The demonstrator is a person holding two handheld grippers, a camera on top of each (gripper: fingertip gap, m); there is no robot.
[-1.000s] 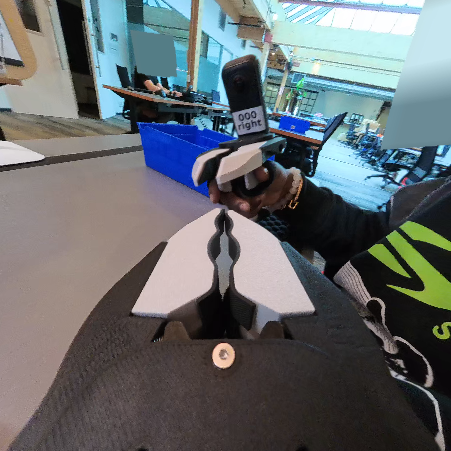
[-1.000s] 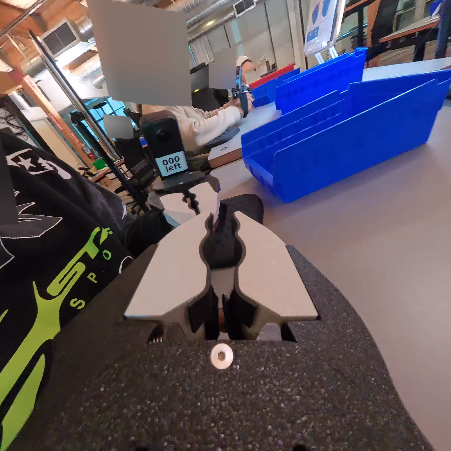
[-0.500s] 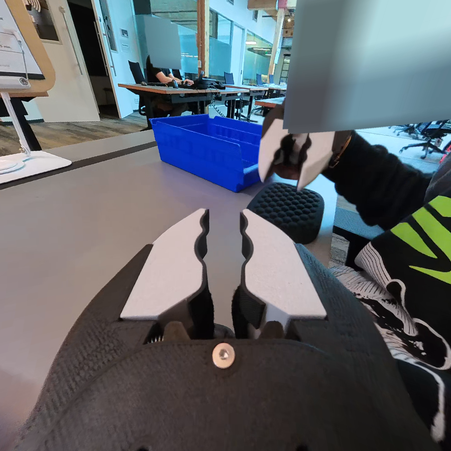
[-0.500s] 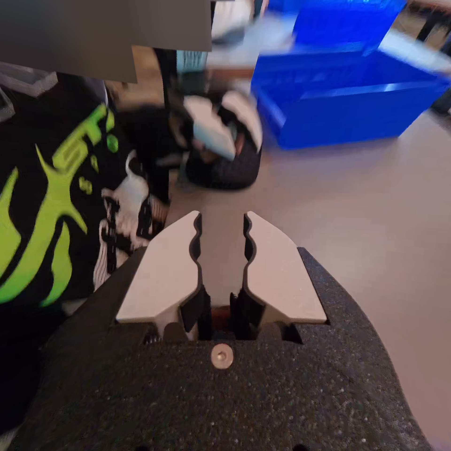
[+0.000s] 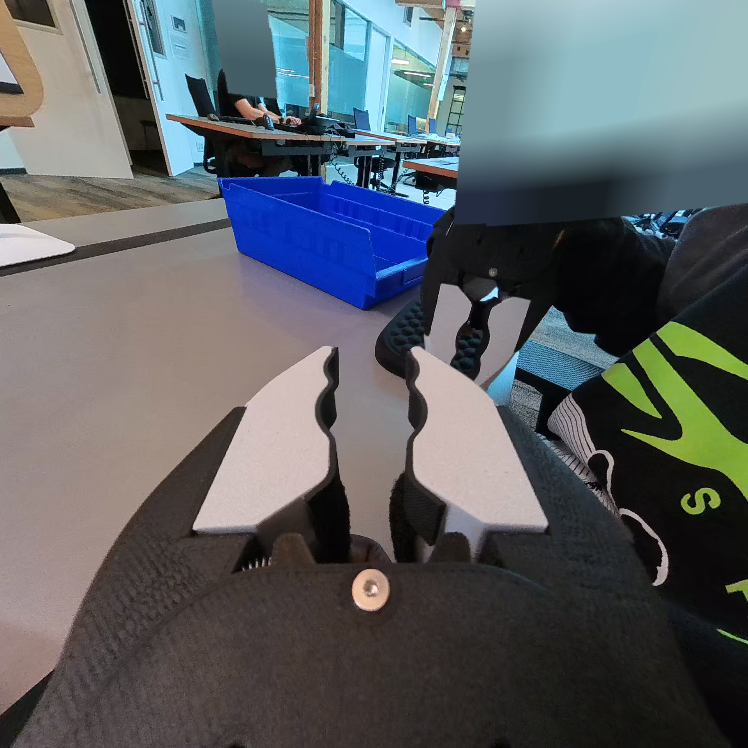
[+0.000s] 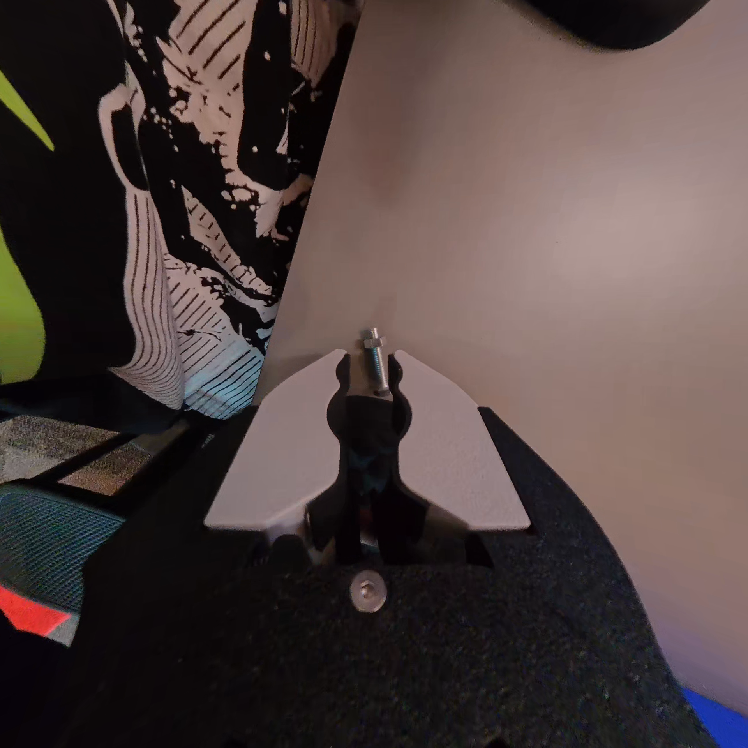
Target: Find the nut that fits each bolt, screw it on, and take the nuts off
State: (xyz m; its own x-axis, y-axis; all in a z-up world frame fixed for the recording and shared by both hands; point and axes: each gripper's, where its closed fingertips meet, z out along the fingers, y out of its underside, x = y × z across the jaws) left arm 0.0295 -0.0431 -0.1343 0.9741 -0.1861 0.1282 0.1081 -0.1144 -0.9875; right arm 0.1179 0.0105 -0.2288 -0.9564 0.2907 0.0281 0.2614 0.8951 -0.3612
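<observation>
Left gripper [image 5: 372, 356]: pale grey wavy-edged fingers [image 5: 283, 437], textured black housing, silver screw [image 5: 370, 589] (centred); black-green printed shirt [image 5: 668, 425].

Seen on the person's black shirt [image 5: 668, 404]: large lime-green lettering, cropped by the frame edge and not legible as a whole. Mounted on the far white wall: a small sign plate [image 5: 178, 24], too distant to read.

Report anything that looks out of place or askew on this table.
Nothing stands out. A bolt with a nut near its far end lies flat on the grey table, between the open fingers of the right claw. The left claw is open and empty; the blue bin sits upright.
</observation>
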